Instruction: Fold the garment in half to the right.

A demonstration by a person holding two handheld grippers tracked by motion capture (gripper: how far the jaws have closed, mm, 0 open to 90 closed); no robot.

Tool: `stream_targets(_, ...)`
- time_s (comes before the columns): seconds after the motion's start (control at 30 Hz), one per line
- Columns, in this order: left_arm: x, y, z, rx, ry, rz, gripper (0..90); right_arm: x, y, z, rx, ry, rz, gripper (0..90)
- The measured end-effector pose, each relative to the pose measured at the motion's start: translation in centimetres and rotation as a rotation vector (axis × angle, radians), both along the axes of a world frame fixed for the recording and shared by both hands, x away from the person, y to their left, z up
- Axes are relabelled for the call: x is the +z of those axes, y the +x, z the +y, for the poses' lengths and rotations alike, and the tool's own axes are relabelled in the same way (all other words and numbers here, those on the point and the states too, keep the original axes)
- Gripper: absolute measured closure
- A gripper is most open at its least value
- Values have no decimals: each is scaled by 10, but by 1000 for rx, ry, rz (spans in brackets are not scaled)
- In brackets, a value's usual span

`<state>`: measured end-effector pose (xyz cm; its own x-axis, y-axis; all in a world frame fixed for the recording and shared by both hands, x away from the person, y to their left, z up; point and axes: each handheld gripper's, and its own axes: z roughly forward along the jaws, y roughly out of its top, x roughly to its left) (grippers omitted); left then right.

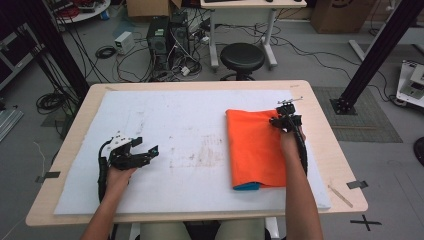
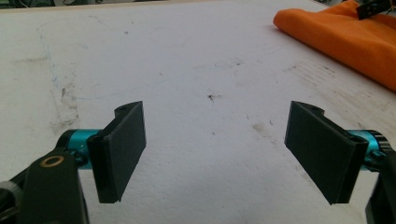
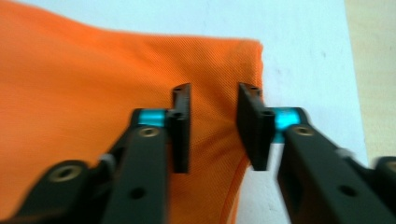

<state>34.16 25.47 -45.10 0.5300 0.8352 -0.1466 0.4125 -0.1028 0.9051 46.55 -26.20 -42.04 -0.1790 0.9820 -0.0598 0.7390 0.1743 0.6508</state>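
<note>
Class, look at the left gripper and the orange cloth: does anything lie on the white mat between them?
Nothing visible does. Between the open left gripper and the orange cloth there is only bare, stained white mat. The right gripper is at the cloth's far right corner, on the other side.

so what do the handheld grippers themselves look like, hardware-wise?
Both are black. The left gripper has flat rectangular black pads on cyan metal mounts and brass-coloured pivot rings. The right gripper has the same cyan mounts. A black cable trails along the right forearm. No sleeves on the forearms.
</note>
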Motion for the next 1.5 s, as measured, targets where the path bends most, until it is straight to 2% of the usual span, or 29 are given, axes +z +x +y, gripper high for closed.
stream_targets(0.07,0,0,0,2,-1,1,206,5,-4,-1,18,18,-26,628)
stream_targets(0.13,0,0,0,0,0,1,207,12,-10,-2,33,10,-48,607)
stream_targets(0.23,0,0,0,2,-2,0,206,18,-24,-4,64,-44,-61,649)
stream_targets(0.27,0,0,0,2,-3,1,206,18,-28,-6,73,-64,-56,691)
stream_targets(0.33,0,1,0,4,-4,0,206,14,-36,-10,72,-75,-19,711)
stream_targets(0.4,0,1,0,1,-2,0,206,6,-40,-17,90,-34,19,711)
stream_targets(0.47,0,1,0,0,-2,0,206,-2,-40,-22,99,-21,51,808)
stream_targets(0.53,1,1,-1,0,-6,-4,206,-7,-40,-24,90,-41,54,863)
stream_targets(0.63,0,1,0,1,-5,-2,206,-8,-40,-25,73,-51,48,859)
stream_targets(0.67,0,2,-1,2,-7,-1,206,-8,-40,-24,76,-61,45,827)
stream_targets(0.73,0,1,0,0,-5,-1,206,-7,-43,-23,63,-71,33,680)
stream_targets(0.87,0,2,-1,5,-9,-1,206,2,-55,-25,64,-27,-22,541)
stream_targets(0.97,0,2,0,5,-12,-2,206,6,-73,-22,94,-3,-55,473)
stream_targets(1.03,0,2,0,5,-13,-2,206,4,-86,-19,116,14,-67,437)
stream_targets(1.13,0,3,-1,4,-15,-2,206,-5,-100,-16,131,-25,-61,422)
stream_targets(1.23,0,3,-2,5,-17,-3,206,-15,-103,-19,119,-78,-28,433)
stream_targets(1.27,0,3,-2,5,-18,-5,206,-16,-104,-22,109,-54,-29,433)
stream_targets(1.37,1,3,-2,3,-21,-7,206,-12,-107,-26,85,-45,-37,434)
stream_targets(1.5,2,2,-1,-2,-33,-18,206,-4,-114,-23,121,5,-77,367)
